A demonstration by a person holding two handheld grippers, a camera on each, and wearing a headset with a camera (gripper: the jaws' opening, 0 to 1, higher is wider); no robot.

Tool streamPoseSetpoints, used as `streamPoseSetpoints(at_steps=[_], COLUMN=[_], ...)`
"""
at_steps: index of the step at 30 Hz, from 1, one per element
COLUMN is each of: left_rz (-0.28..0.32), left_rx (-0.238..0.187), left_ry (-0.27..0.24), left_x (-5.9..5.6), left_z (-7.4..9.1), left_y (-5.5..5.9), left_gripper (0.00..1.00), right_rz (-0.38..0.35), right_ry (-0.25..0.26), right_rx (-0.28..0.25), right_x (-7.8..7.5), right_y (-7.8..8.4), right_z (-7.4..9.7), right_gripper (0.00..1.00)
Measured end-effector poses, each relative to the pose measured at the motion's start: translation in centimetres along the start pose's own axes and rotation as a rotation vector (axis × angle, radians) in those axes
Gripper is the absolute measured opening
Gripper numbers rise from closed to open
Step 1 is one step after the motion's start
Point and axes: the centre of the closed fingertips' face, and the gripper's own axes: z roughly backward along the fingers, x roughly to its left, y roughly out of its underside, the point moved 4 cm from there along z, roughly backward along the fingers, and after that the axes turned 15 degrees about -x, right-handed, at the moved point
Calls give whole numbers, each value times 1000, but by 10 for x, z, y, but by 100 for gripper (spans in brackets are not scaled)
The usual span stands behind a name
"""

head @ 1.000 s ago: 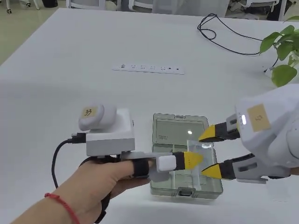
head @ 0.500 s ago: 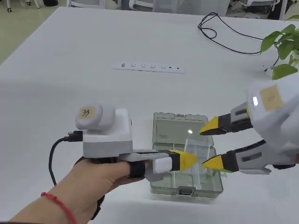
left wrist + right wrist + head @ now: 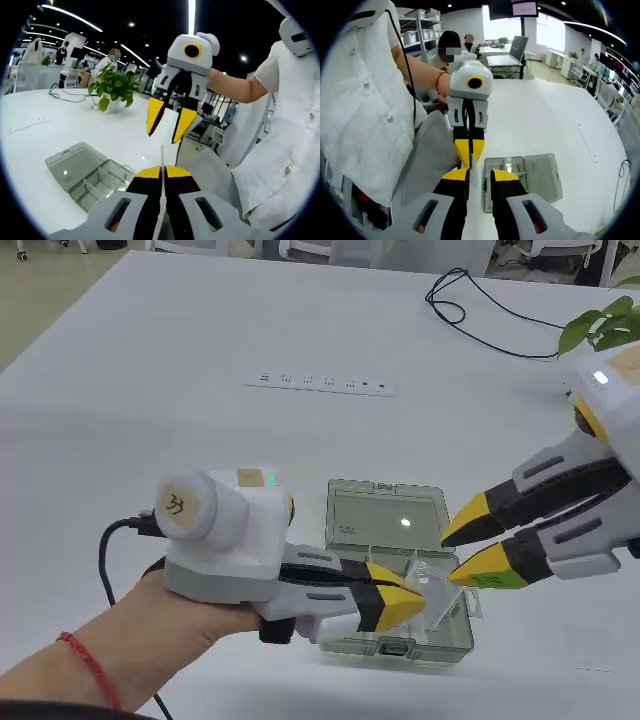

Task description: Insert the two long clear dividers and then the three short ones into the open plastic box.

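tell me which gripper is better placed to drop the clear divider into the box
Left. The left gripper is shut on the clear divider, just over the open box. The right gripper hangs open beside it, holding nothing.

Bright, even overhead light washes the white table (image 3: 150, 360) flat; shadows under my left gripper (image 3: 418, 596) are soft and pale; a small glare spot sits on the box (image 3: 350, 510) lid; the clear divider (image 3: 161, 155) in my pinch reads as a thin bright edge; ceiling strips (image 3: 65, 15) blaze against black in the left gripper view; both gripper views bend at their edges.
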Motion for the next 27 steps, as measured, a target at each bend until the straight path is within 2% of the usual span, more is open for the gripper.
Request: streamPoseSetpoints(at_steps=[1,3,7,17,22,27], left_rz=[9,-12,-31,-49,-56,-69], left_rx=[4,-1,6,-10,-15,-7], left_ry=[1,22,39,63,73,75], left_x=[0,-2,-5,-10,-13,-14], left_z=[0,0,0,-1,-1,-1], left_y=[0,-1,-2,-6,-8,-6], left_gripper=[0,0,0,0,0,0], right_rz=[-14,-41,-48,-52,-47,-44], right_ry=[-15,-57,-111,-161,-170,-178], right_rx=[-2,-6,2,10,9,13], right_x=[1,7,13,20,23,26], right_y=[-1,-2,-2,-1,-1,0], right_z=[-1,-2,-4,-10,-12,-13], right_gripper=[16,15,14,8,4,3])
